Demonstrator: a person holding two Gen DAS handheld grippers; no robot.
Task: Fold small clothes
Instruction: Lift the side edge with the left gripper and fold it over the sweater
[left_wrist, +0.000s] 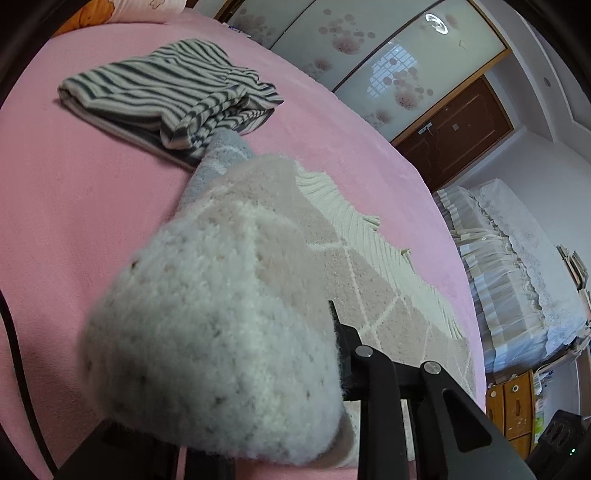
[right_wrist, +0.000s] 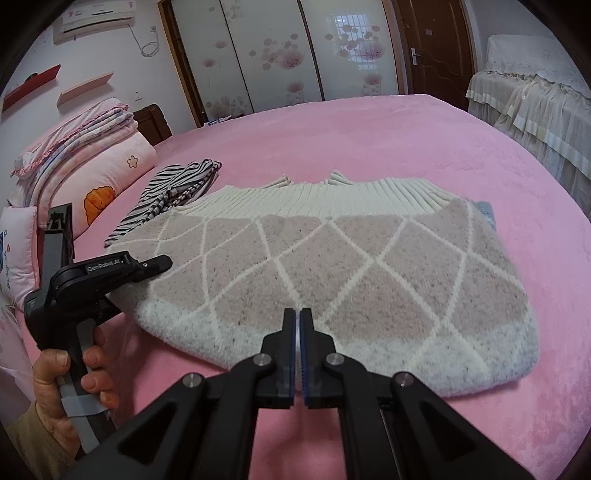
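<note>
From the left wrist view, much of the scene is blocked: a fuzzy fold of the sweater (left_wrist: 221, 332) bulges right against the lens and is blurred, hiding most of the left gripper (left_wrist: 332, 354). Only one black finger (left_wrist: 341, 339) and its linkage show beside the wool, so I cannot tell from there how the jaws stand. In the right wrist view the left gripper (right_wrist: 155, 264) sits at the sweater's left edge with its tip over the knit, held by the person's left hand (right_wrist: 70, 376); the jaws look pressed on that edge, though the contact itself is hidden by the gripper's body.

The right gripper (right_wrist: 298, 314) has its jaws closed together, tips at the near hem of the sweater (right_wrist: 332, 266); whether any fabric is pinched between them is too fine to make out.

The sweater lies folded flat on the pink bed (right_wrist: 369, 129), a pale pink-beige knit crossed by white diamond lines, with a cream ribbed band along the far side and a grey-white fluffy border near the camera. A bit of blue-grey fabric peeks out at its far right corner. Just beside its far left corner rests a folded striped garment (right_wrist: 173, 192), touching or nearly so. Stacked pink bedding (right_wrist: 92, 155) sits at the bed's left.
</note>
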